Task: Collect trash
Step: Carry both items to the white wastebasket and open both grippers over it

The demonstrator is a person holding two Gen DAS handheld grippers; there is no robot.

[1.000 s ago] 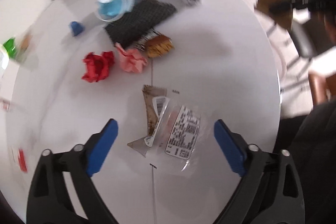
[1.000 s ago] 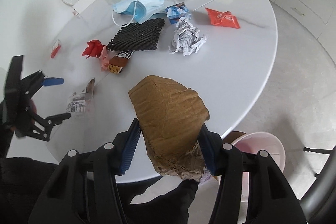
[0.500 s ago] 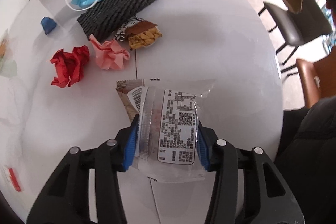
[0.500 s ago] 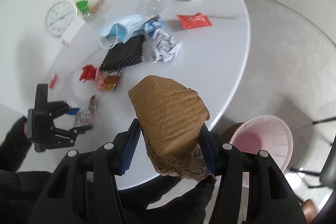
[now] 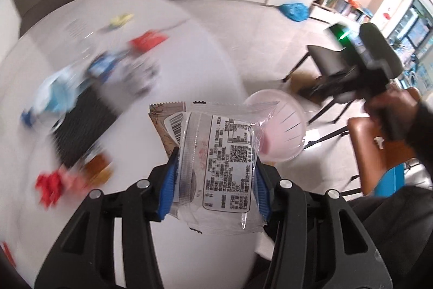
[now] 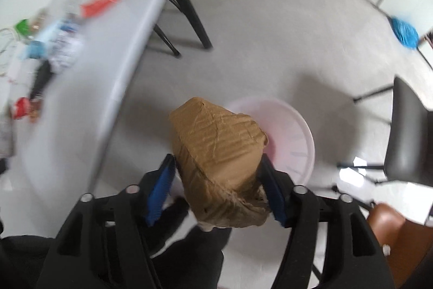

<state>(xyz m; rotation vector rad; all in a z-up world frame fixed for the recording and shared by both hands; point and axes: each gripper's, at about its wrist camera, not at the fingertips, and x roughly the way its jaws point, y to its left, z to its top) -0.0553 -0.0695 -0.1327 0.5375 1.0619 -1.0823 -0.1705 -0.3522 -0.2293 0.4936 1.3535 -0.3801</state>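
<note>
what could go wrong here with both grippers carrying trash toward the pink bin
The left gripper pinches a clear wrapper with a brown wrapper loosely behind it; that one could slip out before the pink bin. The right gripper holds a bulky cardboard wad over the bin's near rim, so it might bounce out. Both converge on one bin and could collide.

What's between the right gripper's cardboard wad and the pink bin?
Nothing visible. In the right wrist view the cardboard wad, clamped in the right gripper, hangs above the pink bin, overlapping its rim.
</note>
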